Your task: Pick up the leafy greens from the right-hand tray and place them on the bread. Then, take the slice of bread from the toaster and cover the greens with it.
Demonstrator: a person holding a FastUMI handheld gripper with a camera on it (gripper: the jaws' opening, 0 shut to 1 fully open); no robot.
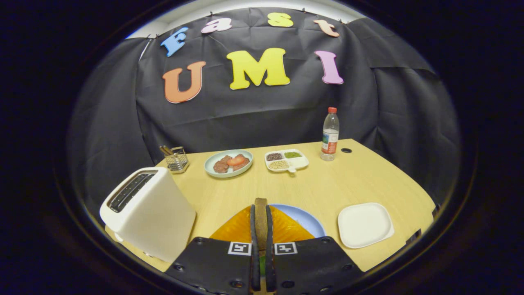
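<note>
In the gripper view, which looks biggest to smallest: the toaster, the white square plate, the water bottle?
1. Toaster, though it's nearest the camera.
2. White plate.
3. Bottle, farthest back, so perhaps not truly smallest.

The fingers are shut on a bread slice.

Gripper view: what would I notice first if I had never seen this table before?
Probably the gripper, its fingers shut on a brown bread slice held edge-up over the orange bread on the blue plate. Next, the big white toaster beside the fingers, and the empty white tray on their other side.
</note>
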